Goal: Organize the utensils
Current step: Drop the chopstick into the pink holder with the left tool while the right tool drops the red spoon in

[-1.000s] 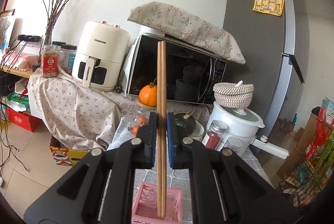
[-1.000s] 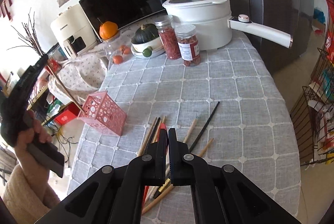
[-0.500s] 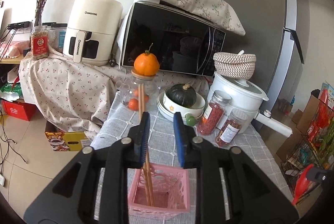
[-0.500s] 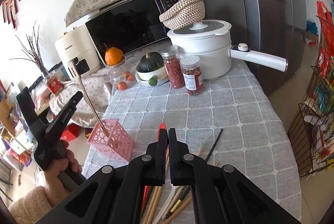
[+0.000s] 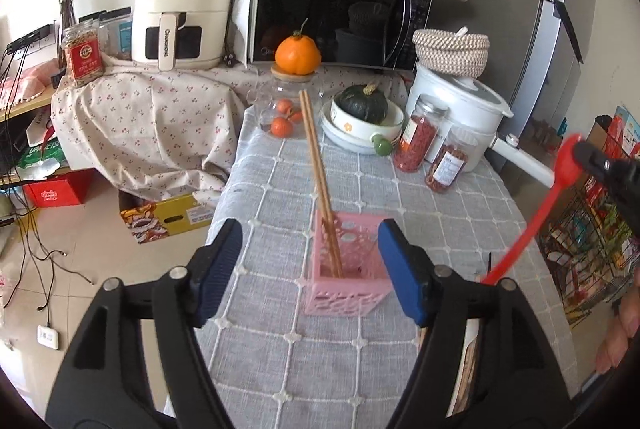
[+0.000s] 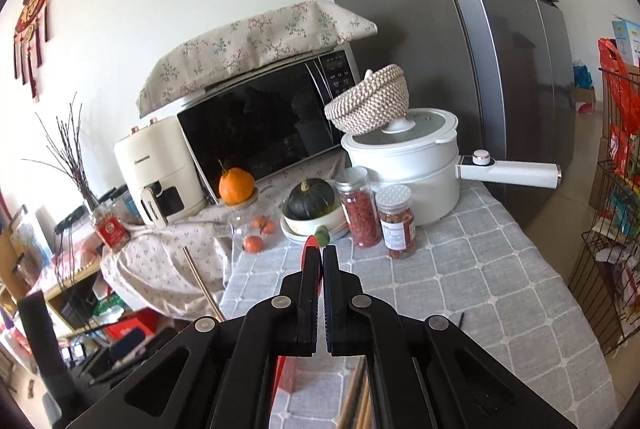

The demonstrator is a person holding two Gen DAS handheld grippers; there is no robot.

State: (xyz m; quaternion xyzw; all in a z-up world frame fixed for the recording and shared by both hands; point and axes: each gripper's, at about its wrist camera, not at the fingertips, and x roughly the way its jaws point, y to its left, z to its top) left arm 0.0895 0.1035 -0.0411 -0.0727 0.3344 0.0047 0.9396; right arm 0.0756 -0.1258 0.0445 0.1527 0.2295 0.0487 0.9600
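- The left gripper (image 5: pixel 306 271) hovers over the near end of the desk (image 5: pixel 460 229), its blue-padded fingers (image 5: pixel 218 261) spreading apart with nothing pressed between them.
- Beyond and between those fingers stands the pink perforated basket (image 5: pixel 346 295) on the grey checked cloth.
- A pair of wooden chopsticks (image 5: pixel 318 173) sits in the basket, lower ends inside it, leaning away toward the far end of the desk; no finger touches them.
- The right gripper (image 6: pixel 322 253) is closed tight on a red spoon (image 5: pixel 536 217): in its own view a red tip pokes out above the left finger and a red strip runs below it.
- In the left wrist view the spoon slants up to the right, its bowl at the black fingers of the right gripper at the frame's edge, its handle pointing down toward the desk.
- More utensils (image 6: pixel 358 405) lie on the desk under the right gripper, only partly visible; their kinds are hard to tell.
- At the far end of the desk stand two jars (image 6: pixel 396 221), a white electric pot (image 6: pixel 412 169), a dark green squash in a bowl (image 6: pixel 310 195) and an orange (image 6: pixel 236 185) on a glass jar.
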